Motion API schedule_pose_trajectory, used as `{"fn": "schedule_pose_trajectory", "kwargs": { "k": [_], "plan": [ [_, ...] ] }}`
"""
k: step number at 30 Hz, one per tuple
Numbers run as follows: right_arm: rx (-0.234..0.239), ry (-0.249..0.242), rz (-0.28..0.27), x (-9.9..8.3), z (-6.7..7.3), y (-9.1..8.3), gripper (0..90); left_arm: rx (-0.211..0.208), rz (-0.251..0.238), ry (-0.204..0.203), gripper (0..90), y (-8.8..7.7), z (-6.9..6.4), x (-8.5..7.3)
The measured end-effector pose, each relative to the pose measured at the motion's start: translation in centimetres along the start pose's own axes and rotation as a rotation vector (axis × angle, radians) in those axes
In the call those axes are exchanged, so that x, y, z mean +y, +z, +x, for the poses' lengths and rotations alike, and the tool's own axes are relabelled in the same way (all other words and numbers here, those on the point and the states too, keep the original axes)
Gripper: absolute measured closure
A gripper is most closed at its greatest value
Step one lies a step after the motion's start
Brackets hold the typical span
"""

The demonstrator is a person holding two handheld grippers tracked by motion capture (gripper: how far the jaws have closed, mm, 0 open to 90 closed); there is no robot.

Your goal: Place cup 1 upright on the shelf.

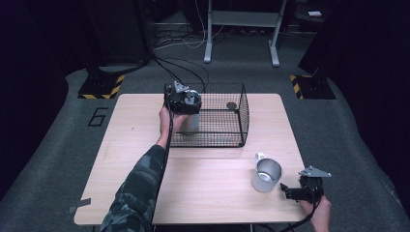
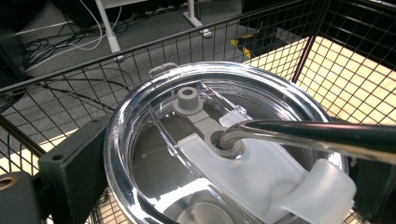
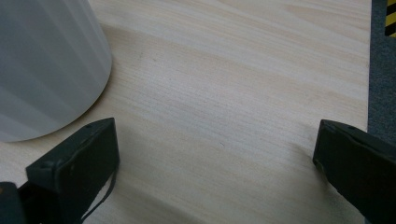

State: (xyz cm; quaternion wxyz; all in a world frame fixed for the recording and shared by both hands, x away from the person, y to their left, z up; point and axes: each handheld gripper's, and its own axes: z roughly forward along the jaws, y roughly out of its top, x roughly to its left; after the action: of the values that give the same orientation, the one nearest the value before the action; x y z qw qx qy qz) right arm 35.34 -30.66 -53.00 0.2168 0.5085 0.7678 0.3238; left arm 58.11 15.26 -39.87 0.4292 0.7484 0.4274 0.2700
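Gripping the lidded tumbler (image 2: 224, 154) inside the wire basket (image 1: 227, 116), at its left end on the worktop (image 1: 145, 145). Left hand-held gripper (image 1: 183, 100) coming straight down over it, jaws clamped on either side of the clear lid (image 2: 140, 140), metal straw (image 2: 317, 135) poking out sideways through the lid's hole. Tumbler standing upright, long axis vertical, directly below that gripper, so probably lifting straight up and clearing the basket wall next. Right hand-held gripper (image 1: 290, 191) sitting low at the near right corner, jaws spread wide, holding nothing, just beside the open steel cup (image 1: 266, 175) to its left. Left hand obviously the nearer one here.
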Motion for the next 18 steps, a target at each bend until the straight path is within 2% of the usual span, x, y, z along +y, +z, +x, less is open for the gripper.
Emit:
{"fn": "schedule_pose_trajectory", "kwargs": {
  "k": [8,18],
  "plan": [
    [0.000,0.000,0.000,0.00,0.00,0.00,0.0,-0.003,-0.011,-0.012,4.0,0.02,0.31,-0.23],
    [-0.002,0.005,-0.001,-0.01,0.06,0.00,0.0,0.015,-0.017,-0.079,3.9,-0.50,0.76,-0.94]
  ]
}}
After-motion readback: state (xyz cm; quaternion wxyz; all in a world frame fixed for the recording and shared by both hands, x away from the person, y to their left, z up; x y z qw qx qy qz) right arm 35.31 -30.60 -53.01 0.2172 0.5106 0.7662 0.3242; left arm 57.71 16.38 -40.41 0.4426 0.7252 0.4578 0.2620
